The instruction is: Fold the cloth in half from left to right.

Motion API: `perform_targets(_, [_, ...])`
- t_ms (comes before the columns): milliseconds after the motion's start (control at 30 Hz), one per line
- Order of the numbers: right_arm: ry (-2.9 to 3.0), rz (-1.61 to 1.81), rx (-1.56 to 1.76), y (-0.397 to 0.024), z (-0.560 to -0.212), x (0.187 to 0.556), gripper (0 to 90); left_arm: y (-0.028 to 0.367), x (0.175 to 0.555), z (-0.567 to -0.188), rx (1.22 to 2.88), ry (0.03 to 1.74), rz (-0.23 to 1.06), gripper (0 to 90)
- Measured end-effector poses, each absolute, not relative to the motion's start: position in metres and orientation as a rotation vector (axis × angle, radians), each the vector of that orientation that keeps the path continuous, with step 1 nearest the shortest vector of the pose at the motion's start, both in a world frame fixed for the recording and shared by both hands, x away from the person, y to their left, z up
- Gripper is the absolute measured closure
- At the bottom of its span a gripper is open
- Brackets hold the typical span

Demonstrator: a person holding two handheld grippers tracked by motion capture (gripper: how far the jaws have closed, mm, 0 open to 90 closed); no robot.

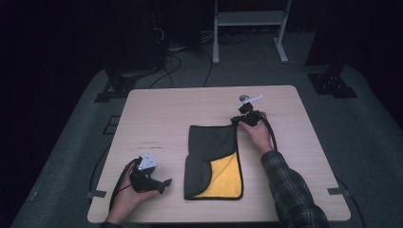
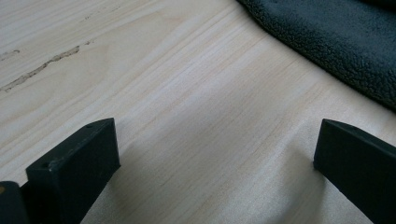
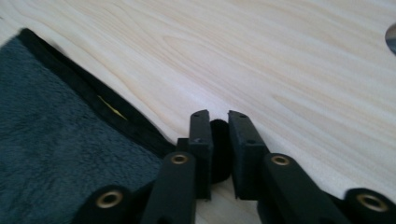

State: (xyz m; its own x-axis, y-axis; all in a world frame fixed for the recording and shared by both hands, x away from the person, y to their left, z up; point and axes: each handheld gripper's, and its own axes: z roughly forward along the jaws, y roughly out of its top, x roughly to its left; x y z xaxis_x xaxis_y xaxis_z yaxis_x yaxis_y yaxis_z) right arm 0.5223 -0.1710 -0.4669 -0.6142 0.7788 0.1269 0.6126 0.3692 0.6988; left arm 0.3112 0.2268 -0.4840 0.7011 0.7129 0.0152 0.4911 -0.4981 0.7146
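A wooden table (image 1: 157,114) is bearing a dark cloth (image 1: 211,147), folded with its yellow side showing, at mid-table. The right gripper (image 3: 219,140) is pinching the cloth's far right corner, jaws nearly closed on the black hem. The left gripper (image 2: 215,154) is resting wide open on bare wood left of the cloth.

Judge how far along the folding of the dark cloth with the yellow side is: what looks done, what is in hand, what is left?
Done: the cloth lies partly folded on the table, its near left corner turned over, yellow showing. In hand: the right hand-held gripper pinches the far right corner between nearly shut jaws. The left hand-held gripper rests open on bare wood, apart from the cloth. Left: probably carrying that corner across to finish a fold.
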Motion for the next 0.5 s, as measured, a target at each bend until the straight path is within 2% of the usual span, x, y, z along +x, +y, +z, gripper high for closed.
perform_targets(67, [2.386, 1.07, 1.261, -0.172, -0.468, 0.522, 63.1, 0.227, 0.311, -0.484, 2.201, 0.913, 0.404, 0.0])
perform_targets(100, [2.386, 1.07, 1.261, -0.172, -0.468, 0.522, 63.1, 0.227, 0.311, -0.484, 2.201, 0.913, 0.404, 0.0])
perform_targets(133, [2.365, 1.106, 1.274, -0.176, -0.463, 0.521, 58.0, 0.227, 0.311, -0.484, 2.2, 0.914, 0.404, 0.0])
perform_targets(367, [2.294, 1.208, 1.225, -0.19, -0.432, 0.504, 54.4, 0.227, 0.311, -0.484, 2.2, 0.913, 0.404, 0.0])
perform_targets(500, [2.279, 1.234, 1.194, -0.191, -0.424, 0.493, 57.5, 0.227, 0.311, -0.484, 2.2, 0.914, 0.404, 0.0])
